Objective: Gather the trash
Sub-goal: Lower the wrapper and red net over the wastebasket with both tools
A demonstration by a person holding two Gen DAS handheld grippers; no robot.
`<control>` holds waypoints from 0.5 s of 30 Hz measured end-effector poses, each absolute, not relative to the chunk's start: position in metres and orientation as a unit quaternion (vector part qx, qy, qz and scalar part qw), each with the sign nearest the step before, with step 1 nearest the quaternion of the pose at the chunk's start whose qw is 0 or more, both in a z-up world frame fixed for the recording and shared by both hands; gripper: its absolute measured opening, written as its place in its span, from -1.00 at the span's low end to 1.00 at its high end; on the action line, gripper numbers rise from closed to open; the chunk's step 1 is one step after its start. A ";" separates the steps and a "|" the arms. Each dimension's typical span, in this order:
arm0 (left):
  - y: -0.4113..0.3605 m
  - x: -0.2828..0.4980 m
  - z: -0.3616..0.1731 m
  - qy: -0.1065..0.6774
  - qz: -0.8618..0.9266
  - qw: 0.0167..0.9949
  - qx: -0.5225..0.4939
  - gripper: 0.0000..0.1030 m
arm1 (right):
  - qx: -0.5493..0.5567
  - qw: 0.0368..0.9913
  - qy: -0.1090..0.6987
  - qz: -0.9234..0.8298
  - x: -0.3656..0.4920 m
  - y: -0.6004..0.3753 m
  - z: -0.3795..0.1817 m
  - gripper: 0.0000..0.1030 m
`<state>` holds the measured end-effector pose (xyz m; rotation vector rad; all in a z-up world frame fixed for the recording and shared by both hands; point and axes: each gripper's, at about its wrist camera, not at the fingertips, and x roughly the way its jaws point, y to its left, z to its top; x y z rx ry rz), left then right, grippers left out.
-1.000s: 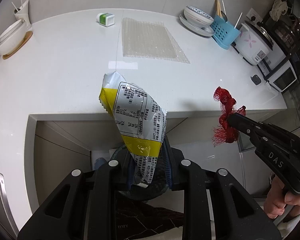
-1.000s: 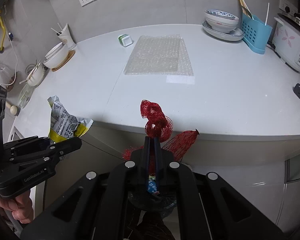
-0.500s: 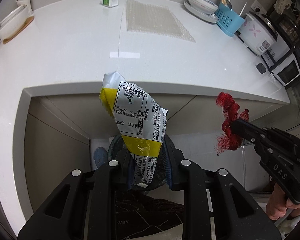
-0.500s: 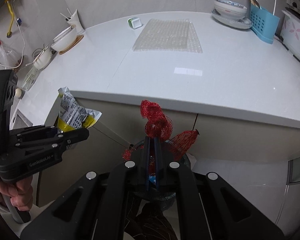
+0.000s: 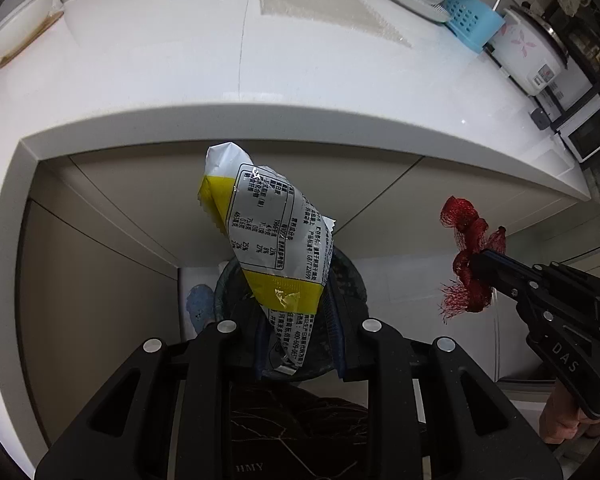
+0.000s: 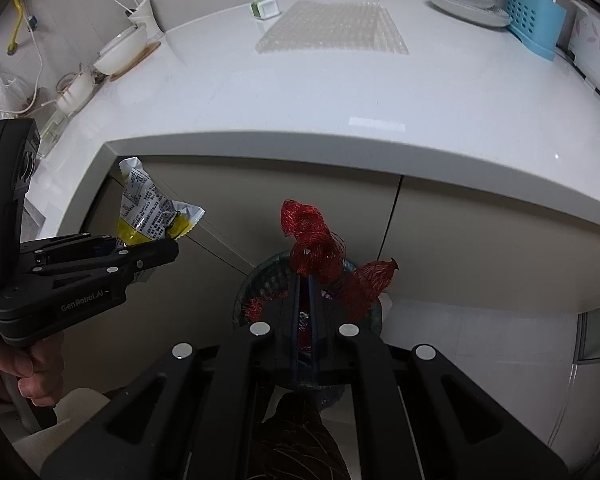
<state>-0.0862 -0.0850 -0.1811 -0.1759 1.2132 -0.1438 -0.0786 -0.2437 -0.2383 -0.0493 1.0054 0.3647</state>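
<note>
My left gripper [image 5: 296,280] is shut on a silver and yellow snack bag [image 5: 268,240], which sticks up between its jaws; the same bag [image 6: 152,212] shows in the right wrist view at the left. My right gripper [image 6: 305,276] is shut on a red mesh net [image 6: 320,252], seen again as the net [image 5: 466,256] at the right of the left wrist view. Both hang in front of the cabinets, below the counter's edge. Under them stands a dark mesh waste bin [image 5: 352,276], whose rim [image 6: 260,276] partly shows behind the fingers.
A white counter [image 5: 260,80] carries a sheet of bubble wrap [image 6: 332,28], a small green and white box [image 6: 266,10], bowls, a blue utensil holder [image 5: 474,20] and a rice cooker [image 5: 528,52]. Beige cabinet doors [image 6: 460,240] close the space behind the bin. A hand [image 6: 20,372] grips the left handle.
Both grippers have sunk from counter height to below the counter's edge, in front of the cabinets and closer to the bin. Each keeps its hold on its piece of trash.
</note>
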 end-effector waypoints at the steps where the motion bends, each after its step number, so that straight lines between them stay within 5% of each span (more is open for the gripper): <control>1: -0.085 -0.086 -0.185 0.571 -0.068 0.814 -0.085 -0.55 | -0.023 0.859 0.482 0.172 -0.078 -0.244 -0.243 -0.93; 15: -0.092 -0.082 -0.237 0.589 -0.074 0.800 -0.085 -0.55 | -0.012 0.844 0.512 0.161 -0.061 -0.245 -0.288 -0.93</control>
